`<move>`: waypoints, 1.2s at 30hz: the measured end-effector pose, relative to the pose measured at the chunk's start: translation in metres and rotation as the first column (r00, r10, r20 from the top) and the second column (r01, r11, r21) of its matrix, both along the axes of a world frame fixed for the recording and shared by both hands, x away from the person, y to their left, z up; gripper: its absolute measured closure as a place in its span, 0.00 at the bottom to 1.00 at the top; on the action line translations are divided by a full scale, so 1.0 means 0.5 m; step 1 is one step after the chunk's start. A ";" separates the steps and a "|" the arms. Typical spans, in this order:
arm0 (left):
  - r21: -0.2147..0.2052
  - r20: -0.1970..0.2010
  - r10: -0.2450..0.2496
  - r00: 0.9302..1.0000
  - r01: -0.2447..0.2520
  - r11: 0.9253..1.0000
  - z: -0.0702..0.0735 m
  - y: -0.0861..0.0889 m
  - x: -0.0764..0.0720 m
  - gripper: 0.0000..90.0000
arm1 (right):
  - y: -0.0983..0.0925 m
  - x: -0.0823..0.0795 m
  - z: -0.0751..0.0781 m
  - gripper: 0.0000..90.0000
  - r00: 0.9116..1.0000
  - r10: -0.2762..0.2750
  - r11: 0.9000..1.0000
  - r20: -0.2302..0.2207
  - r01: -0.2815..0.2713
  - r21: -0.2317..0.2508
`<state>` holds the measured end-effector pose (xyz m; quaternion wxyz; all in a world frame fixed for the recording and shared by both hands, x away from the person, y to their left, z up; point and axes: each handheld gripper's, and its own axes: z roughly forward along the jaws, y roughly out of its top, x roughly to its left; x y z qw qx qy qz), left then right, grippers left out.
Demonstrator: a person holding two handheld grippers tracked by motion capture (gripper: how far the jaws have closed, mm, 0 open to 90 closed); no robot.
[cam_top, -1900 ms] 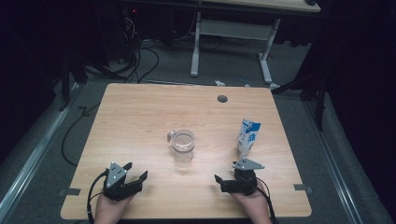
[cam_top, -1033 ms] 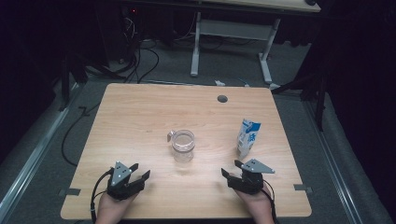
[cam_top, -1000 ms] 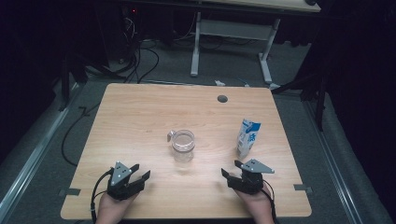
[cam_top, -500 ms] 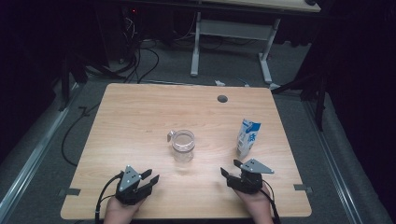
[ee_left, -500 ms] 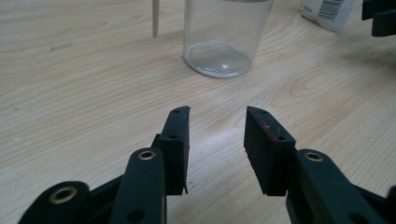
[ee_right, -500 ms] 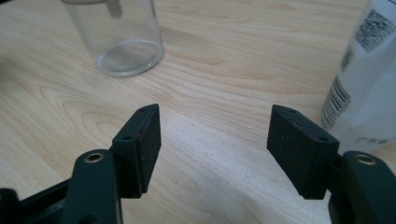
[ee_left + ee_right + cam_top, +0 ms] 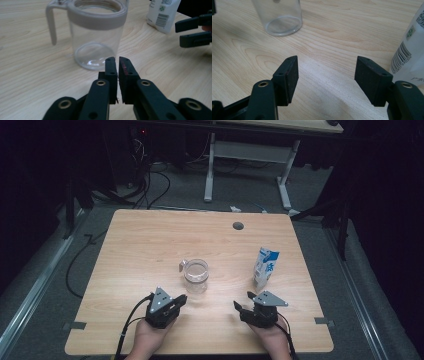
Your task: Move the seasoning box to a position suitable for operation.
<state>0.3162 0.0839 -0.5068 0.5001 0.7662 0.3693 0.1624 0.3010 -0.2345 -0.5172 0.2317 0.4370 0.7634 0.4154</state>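
At the table's near edge, the left gripper point(image 7: 181, 298) has just closed its jaws on nothing, near the clear plastic handled jug point(image 7: 195, 275). The right gripper point(image 7: 242, 307) rests spread beside the white-and-blue milk carton point(image 7: 264, 268). Judged approach stage; next, reopen around the jug.

No legible text on carton point(image 7: 265, 267)

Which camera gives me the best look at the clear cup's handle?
The left gripper view: the clear cup stands close with its handle in full profile. The high view shows the handle small; the right gripper view shows just the cup's base.
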 end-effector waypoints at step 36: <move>0.035 0.030 0.005 1.000 -0.006 0.999 0.035 -0.083 0.057 1.00 | 0.002 -0.002 0.003 0.41 1.000 0.009 1.000 -0.006 -0.008 0.025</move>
